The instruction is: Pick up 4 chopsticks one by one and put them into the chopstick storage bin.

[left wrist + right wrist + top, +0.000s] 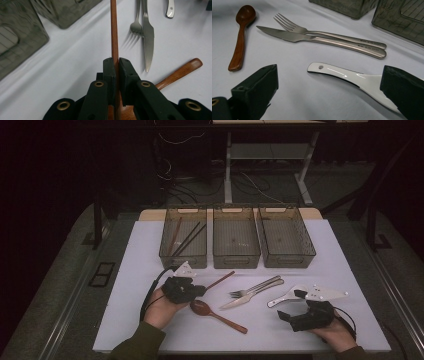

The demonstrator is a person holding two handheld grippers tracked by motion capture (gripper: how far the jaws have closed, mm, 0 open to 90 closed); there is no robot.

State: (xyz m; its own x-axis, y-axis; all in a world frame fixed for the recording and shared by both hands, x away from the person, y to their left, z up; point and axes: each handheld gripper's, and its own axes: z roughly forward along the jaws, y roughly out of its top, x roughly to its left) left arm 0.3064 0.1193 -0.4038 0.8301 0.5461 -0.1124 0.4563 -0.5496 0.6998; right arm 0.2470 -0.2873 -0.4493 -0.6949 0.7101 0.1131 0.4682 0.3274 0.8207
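Sorting part done: chopsticks (186,239) in left bin (183,257), middle bin (236,260) and right bin (290,260) bare. Left claw (117,65) clenched on brown chopstick (114,30), just above worktop (125,285); right claw (329,85) released, astride white spoon (347,75). Left lying loose: wooden spoon (215,312), fork (255,287), knife (250,297).

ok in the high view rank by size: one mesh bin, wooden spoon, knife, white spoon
1. mesh bin, clearly largest
2. wooden spoon
3. knife, about as long as the wooden spoon, so unsure
4. white spoon, though the right claw partly covers it
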